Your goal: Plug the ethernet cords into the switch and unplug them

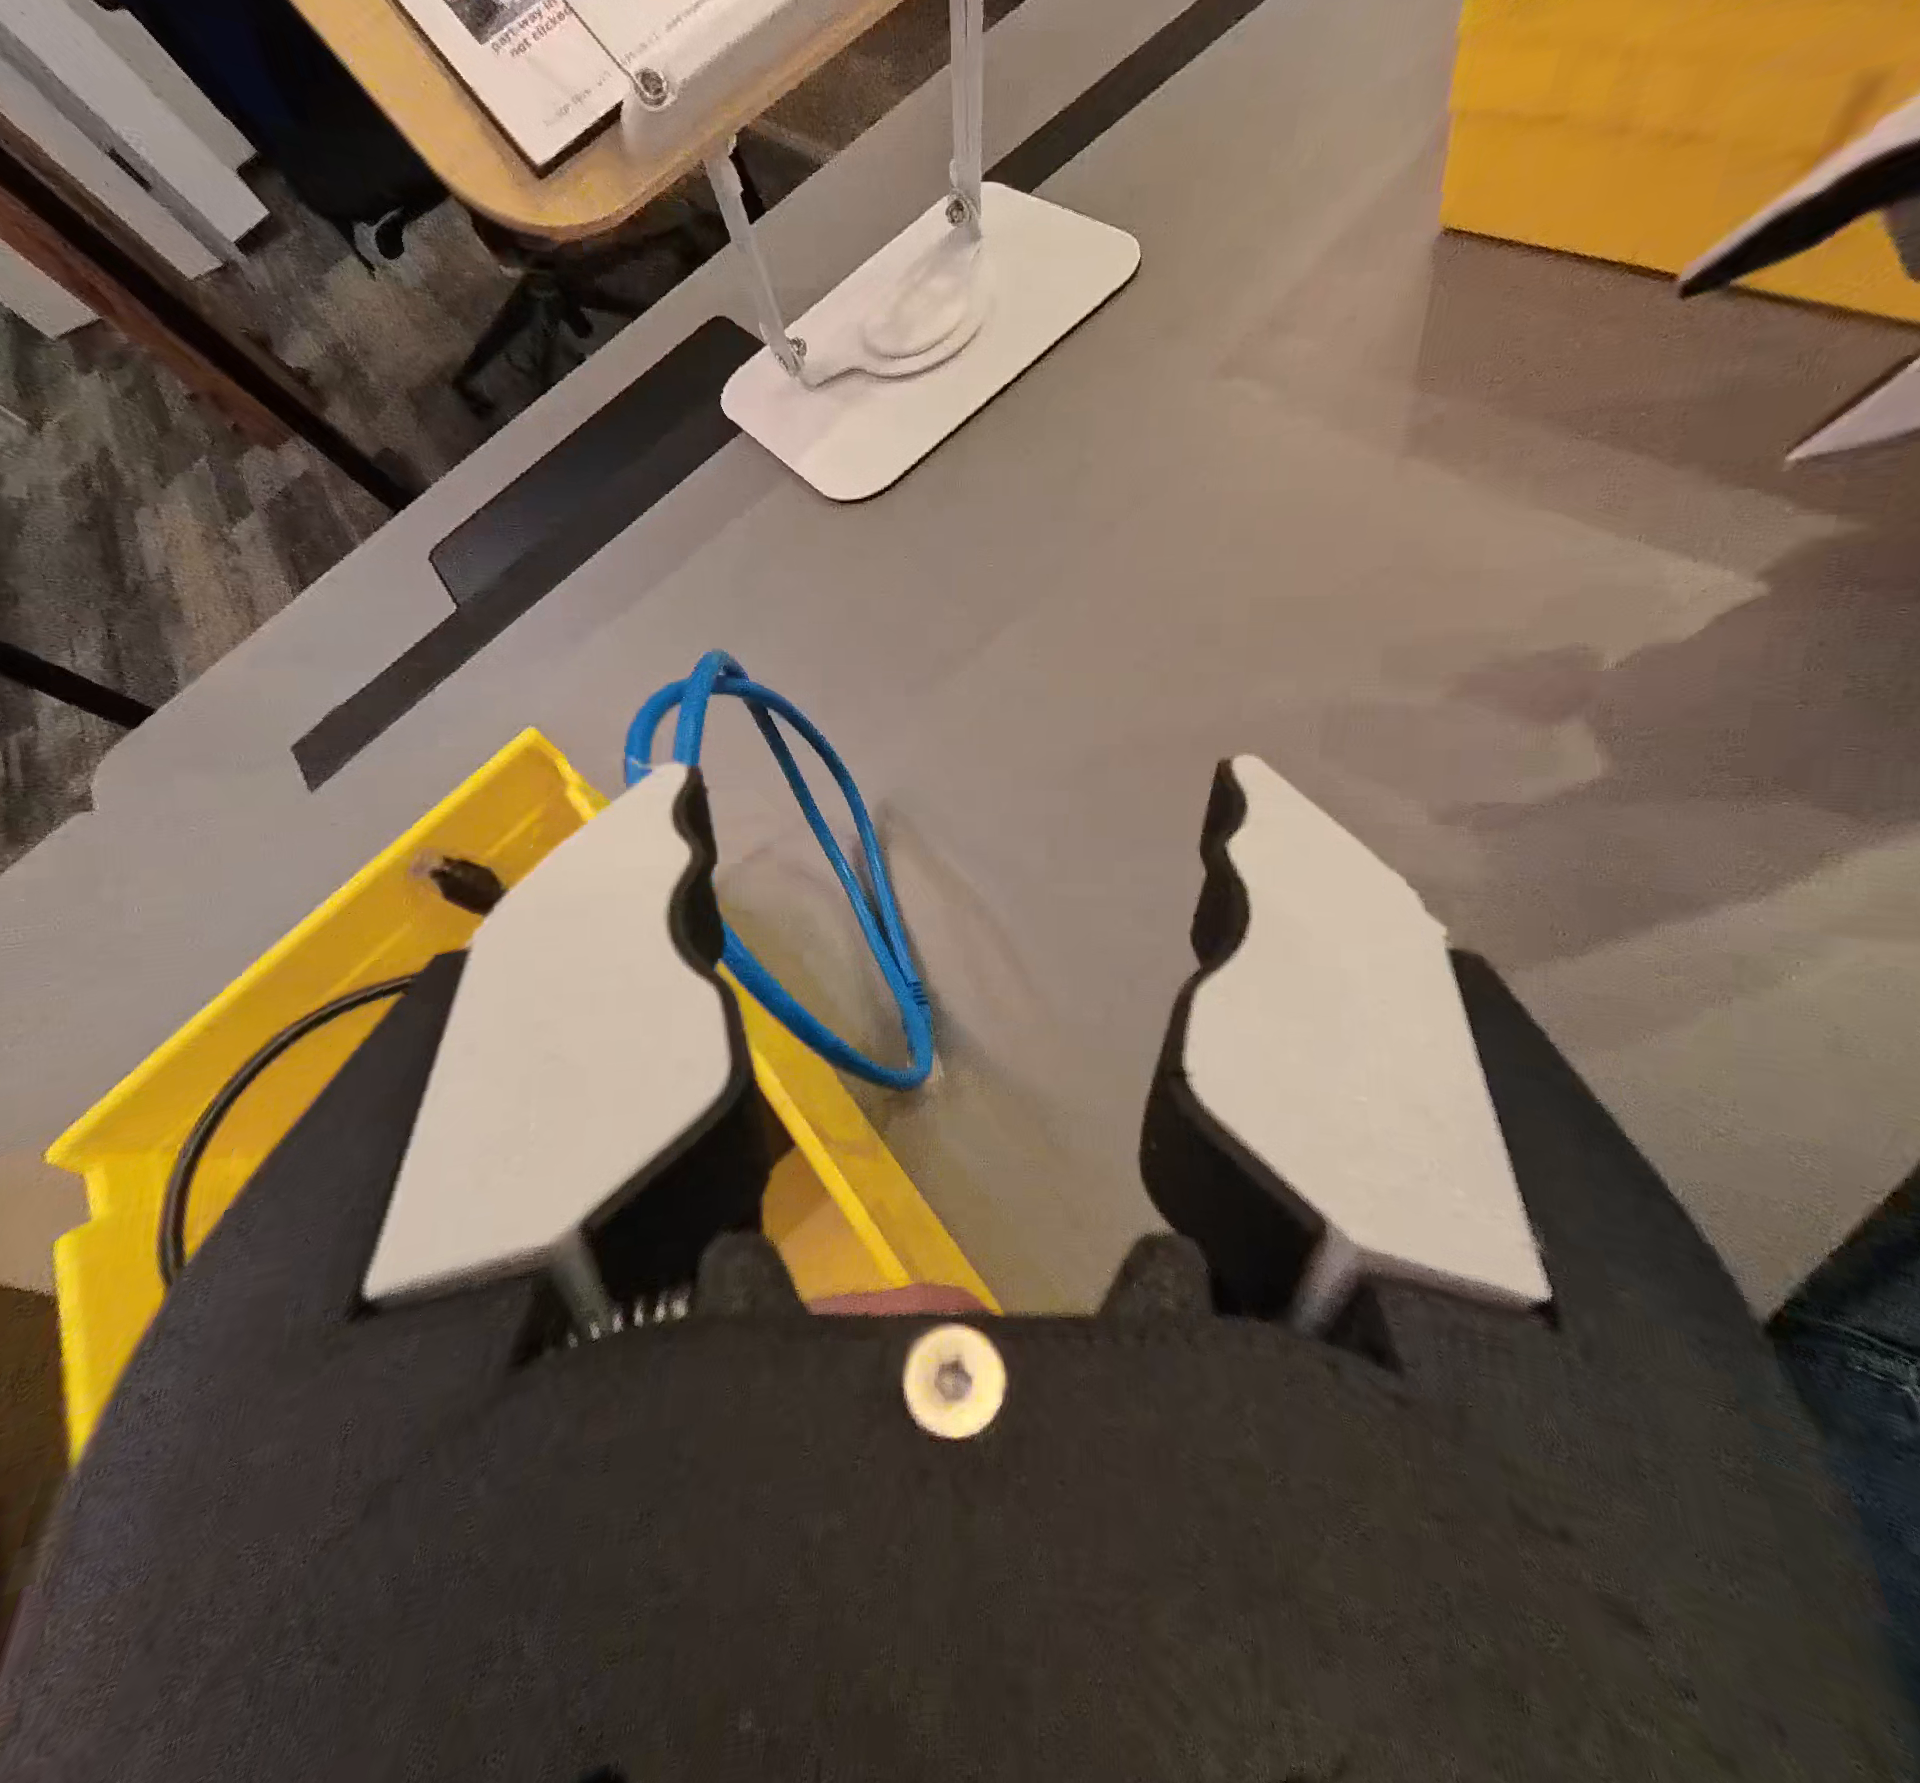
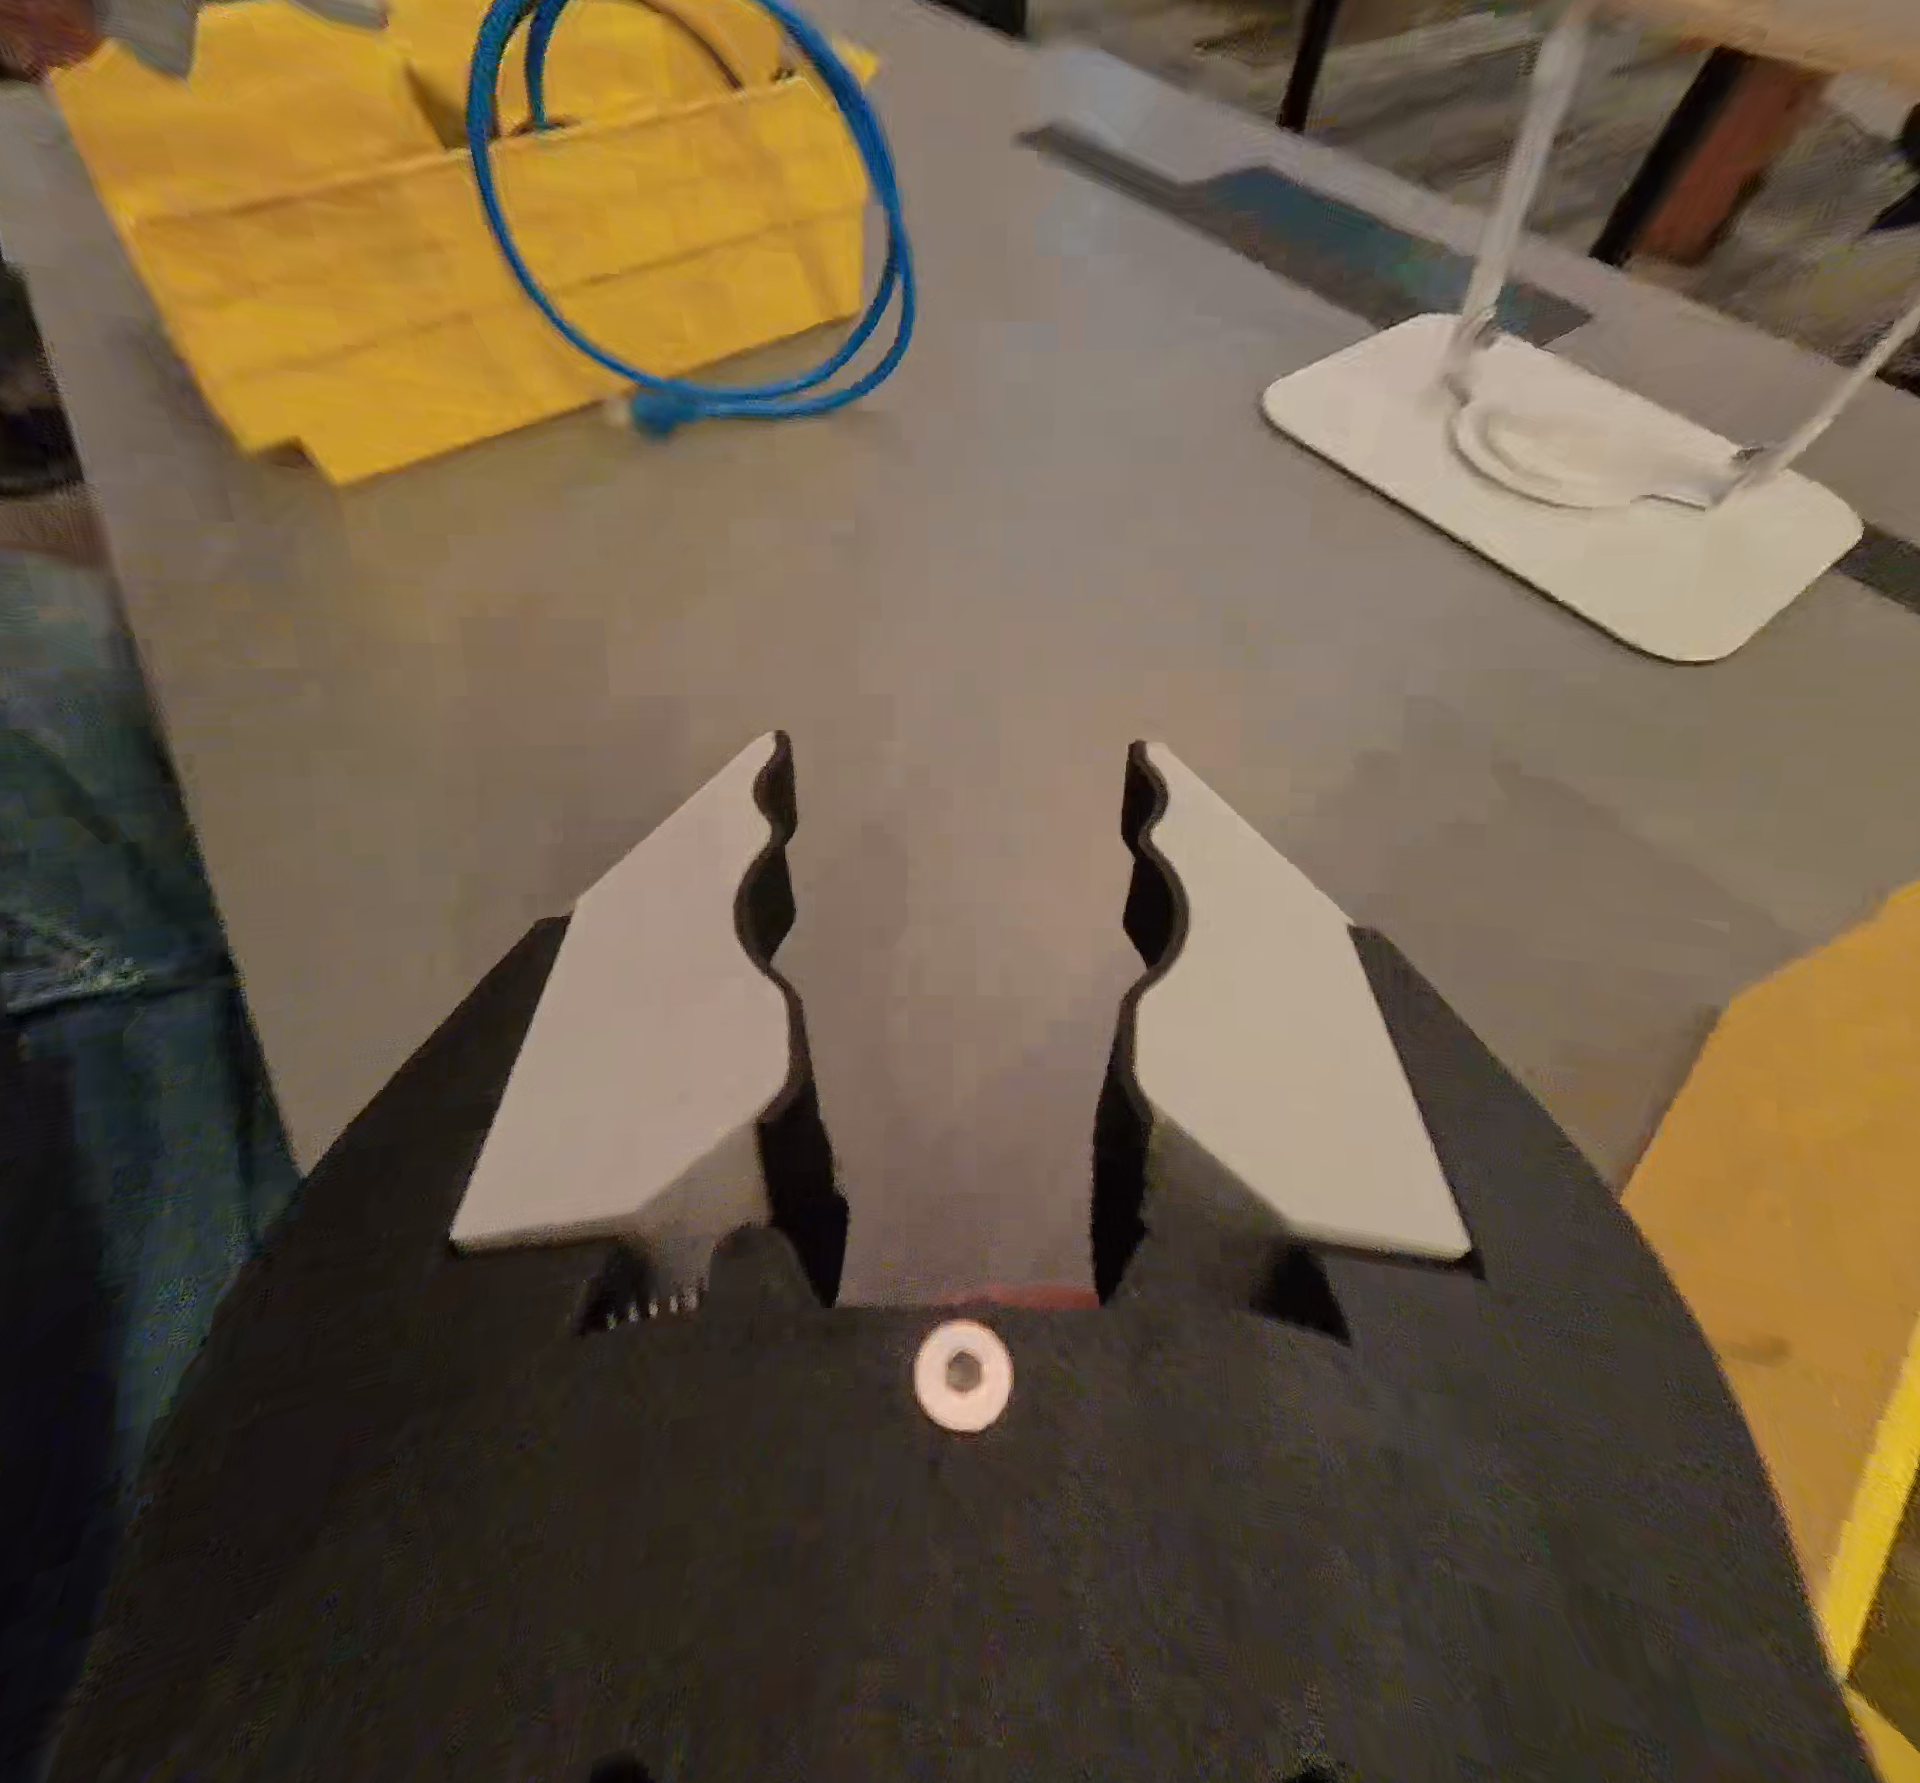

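Blue ethernet cord (image 2: 691, 175), coiled loop (upright), against yellow bin (image 2: 343, 258)

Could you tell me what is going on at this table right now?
A person holds a gripper in each hand over a grey table. Both the left gripper and the right gripper are open and hold nothing. A coiled blue ethernet cord stands looped beside a yellow bin on the left. No switch shows in either view, and nothing is plugged in yet.
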